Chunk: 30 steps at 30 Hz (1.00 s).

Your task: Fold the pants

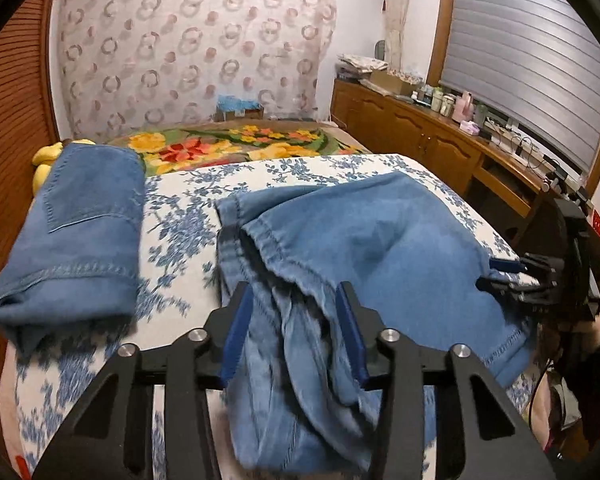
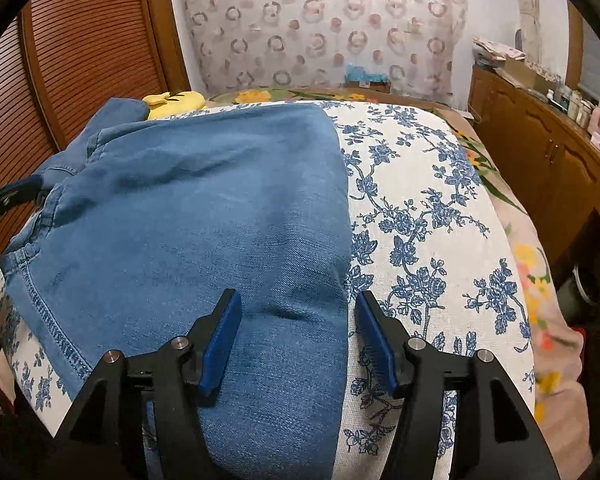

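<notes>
Pants (image 1: 380,248) lie on the bed, on the blue-floral sheet (image 2: 416,208), part folded. Landmark = these pants.

Room: bare sheet runs along their right edge in the right wrist view, out to the bed's rounded edge, then a wooden cabinet (image 2: 540,160) beyond. To their left a second folded denim piece (image 1: 84,232) sits apart across a strip of sheet, close to the louvered wooden panel (image 1: 12,120). Behind them, a floral blanket (image 1: 228,146) and the patterned curtain (image 1: 188,40).

Left tool (image 1: 296,332): fingers spread wide, bunched hem and loose folds of the pants between the blue pads (image 1: 236,332), not pinched. Fabric appears to brush the pads; contact not certain.

Right tool (image 2: 296,336): also released, wide gap. Left pad over the denim, right pad over bare sheet, so it straddles the pants' right edge. Whether it presses down, can't tell.

In the left wrist view the right tool (image 1: 500,276) sits at the pants' right edge.

Hidden: pants' near end is cut off under both tools; left view foreground is blurred. A yellow plush (image 2: 176,102) peeks out behind the denim.
</notes>
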Each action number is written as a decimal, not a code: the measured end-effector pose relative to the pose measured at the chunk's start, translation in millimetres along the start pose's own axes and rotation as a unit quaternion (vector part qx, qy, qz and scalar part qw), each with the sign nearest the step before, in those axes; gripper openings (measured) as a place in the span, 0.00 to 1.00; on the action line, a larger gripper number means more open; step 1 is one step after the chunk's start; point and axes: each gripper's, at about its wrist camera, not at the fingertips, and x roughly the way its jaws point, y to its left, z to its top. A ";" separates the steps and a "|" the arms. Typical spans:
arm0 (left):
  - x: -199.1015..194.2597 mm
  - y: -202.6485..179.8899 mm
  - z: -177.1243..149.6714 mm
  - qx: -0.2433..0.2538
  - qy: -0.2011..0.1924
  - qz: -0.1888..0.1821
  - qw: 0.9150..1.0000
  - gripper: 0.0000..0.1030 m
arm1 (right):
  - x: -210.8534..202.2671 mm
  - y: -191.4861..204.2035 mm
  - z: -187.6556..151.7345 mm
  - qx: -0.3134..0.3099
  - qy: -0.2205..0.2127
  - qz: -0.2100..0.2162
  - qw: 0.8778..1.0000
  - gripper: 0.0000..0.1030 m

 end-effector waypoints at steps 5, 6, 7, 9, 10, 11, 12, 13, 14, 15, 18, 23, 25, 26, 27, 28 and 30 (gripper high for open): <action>22.4 4.4 22.9 -0.002 0.023 -0.007 1.000 0.37 | -4.0 -0.3 -2.7 0.002 -0.004 -0.002 1.000 0.60; 27.0 4.3 27.0 -0.001 0.027 0.000 1.000 0.37 | -4.4 -0.5 -3.0 0.002 -0.004 -0.001 1.000 0.60; 31.7 4.8 30.3 -0.001 0.032 0.008 0.999 0.37 | -4.7 -1.0 -3.2 0.002 -0.004 0.000 1.000 0.60; 40.6 8.3 34.6 -0.004 0.043 0.017 0.999 0.37 | -5.5 -2.6 -2.8 0.003 -0.004 0.002 1.000 0.60; 46.3 10.3 36.5 -0.006 0.051 0.026 0.998 0.37 | -5.5 -2.8 -2.9 0.004 -0.004 0.003 1.000 0.60; 49.7 12.3 36.5 -0.006 0.055 0.033 0.998 0.37 | -5.8 -3.1 -2.6 0.004 -0.004 0.003 1.000 0.60; 53.6 13.5 36.5 -0.006 0.060 0.040 0.997 0.37 | -6.1 -2.8 -2.7 0.003 -0.004 0.002 1.000 0.60; 57.4 15.3 36.6 -0.006 0.065 0.043 0.997 0.37 | -6.2 -3.0 -2.8 0.003 -0.004 0.001 1.000 0.60; 61.1 17.2 36.1 -0.006 0.070 0.041 0.997 0.37 | -6.4 -2.9 -3.2 0.003 -0.005 0.001 1.000 0.60; 63.1 18.2 35.7 -0.006 0.073 0.035 0.997 0.34 | -6.7 -3.4 -3.2 0.003 -0.005 0.001 1.000 0.60; 63.3 19.0 37.3 -0.006 0.072 0.021 0.997 0.17 | -7.1 -4.6 -3.6 0.004 -0.006 0.003 1.000 0.60; 52.6 16.3 46.7 0.009 0.035 0.064 0.997 0.08 | -7.4 -4.8 -3.5 0.003 -0.006 0.003 1.000 0.60; 49.5 17.5 50.3 0.005 0.029 0.065 0.997 0.08 | -7.3 -4.7 -3.5 0.003 -0.006 0.003 1.000 0.60; 48.3 16.9 51.7 0.009 0.027 0.066 0.997 0.08 | -7.3 -4.9 -3.5 0.003 -0.005 0.003 1.000 0.60; 46.9 15.9 52.2 0.011 0.024 0.066 0.997 0.08 | -7.3 -4.9 -3.5 0.003 -0.005 0.003 1.000 0.60; 43.8 13.3 51.9 0.015 0.022 0.067 0.997 0.08 | -7.3 -5.1 -3.5 0.003 -0.006 0.003 1.000 0.60; 38.0 9.0 49.9 0.021 0.016 0.066 0.998 0.08 | -7.3 -5.2 -3.5 0.003 -0.006 0.003 1.000 0.60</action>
